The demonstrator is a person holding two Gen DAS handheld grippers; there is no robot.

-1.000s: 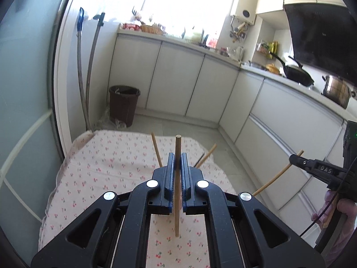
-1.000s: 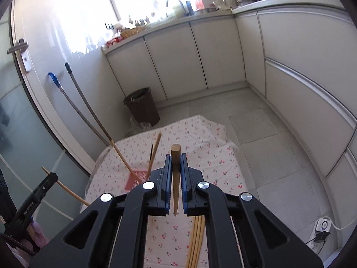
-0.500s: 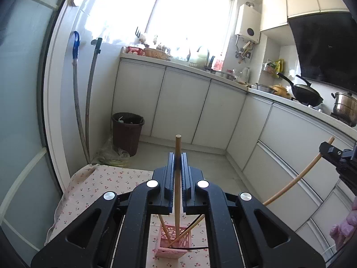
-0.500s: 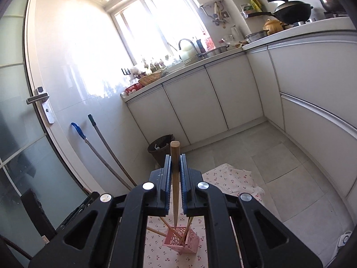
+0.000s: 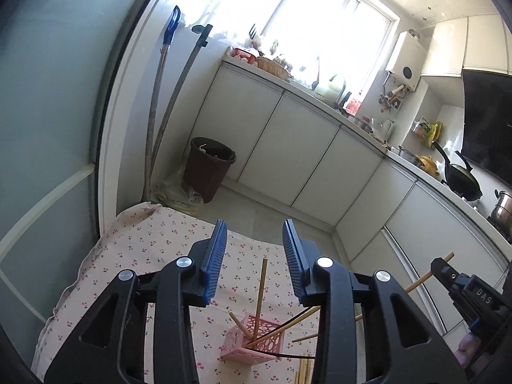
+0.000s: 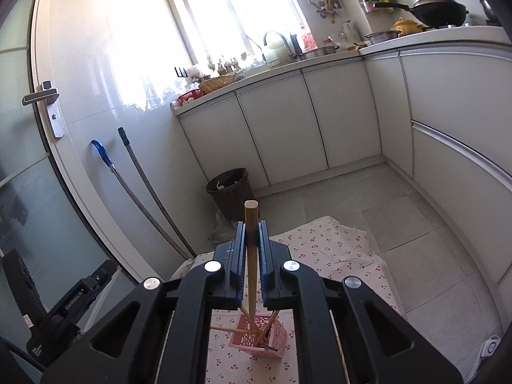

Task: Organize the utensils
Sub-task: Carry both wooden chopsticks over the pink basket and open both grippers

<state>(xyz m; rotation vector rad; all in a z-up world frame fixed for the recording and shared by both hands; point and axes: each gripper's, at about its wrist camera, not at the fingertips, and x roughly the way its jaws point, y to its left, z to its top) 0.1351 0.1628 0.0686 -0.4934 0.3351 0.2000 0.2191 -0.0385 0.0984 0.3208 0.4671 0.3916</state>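
Observation:
A pink perforated holder stands on the cherry-print cloth, with several wooden chopsticks leaning in it. My left gripper is open and empty above the holder. My right gripper is shut on a wooden chopstick, held upright with its lower end in the pink holder. The right gripper also shows at the right edge of the left wrist view. The left gripper shows at the lower left of the right wrist view.
More chopsticks lie on the cloth beside the holder. A dark bin stands by the white cabinets. Two mop handles lean on the wall by the glass door. A wok sits on the counter.
My left gripper has opened and let go of its chopstick, which now stands in the pink holder. My right gripper has lowered its chopstick's end into the holder.

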